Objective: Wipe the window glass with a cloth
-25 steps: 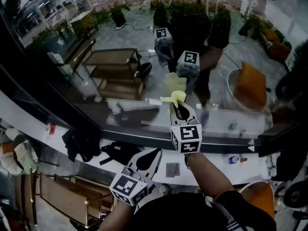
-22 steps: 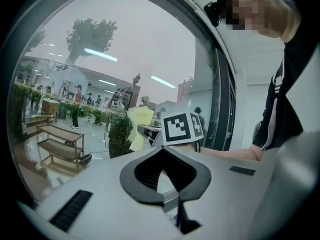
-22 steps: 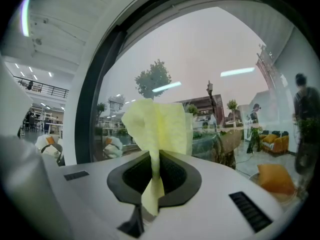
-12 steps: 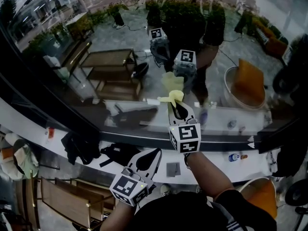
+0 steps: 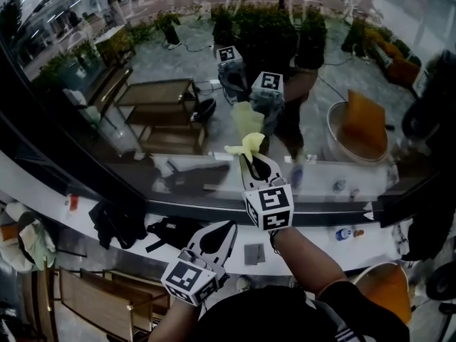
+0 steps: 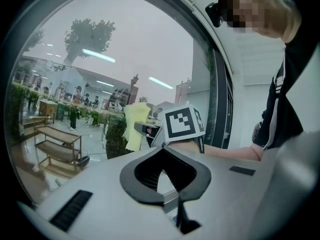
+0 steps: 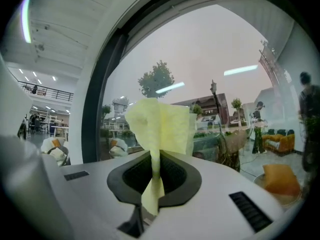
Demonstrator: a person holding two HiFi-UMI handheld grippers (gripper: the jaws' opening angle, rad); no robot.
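My right gripper (image 5: 249, 159) is shut on a pale yellow cloth (image 5: 244, 146), which it holds up against the window glass (image 5: 142, 63). The cloth's reflection shows in the pane just above it. In the right gripper view the cloth (image 7: 160, 126) stands up from between the jaws of the right gripper (image 7: 156, 156), with the glass (image 7: 215, 59) right behind it. My left gripper (image 5: 229, 226) hangs lower and nearer to me, shut, with nothing in it. In the left gripper view the left gripper (image 6: 162, 150) points at the cloth (image 6: 135, 126) and the right gripper's marker cube (image 6: 183, 122).
A dark window frame (image 5: 68, 152) runs along the pane's left and bottom. Below it is a white ledge (image 5: 317, 237) with black bags (image 5: 121, 223), a small grey square and a bottle (image 5: 344, 234). Wooden chairs (image 5: 92, 294) stand at lower left. The person's dark-clad torso (image 6: 285, 109) shows at right.
My right gripper has slid a little to the left along the glass with the cloth in it. The left gripper has stayed about where it was.
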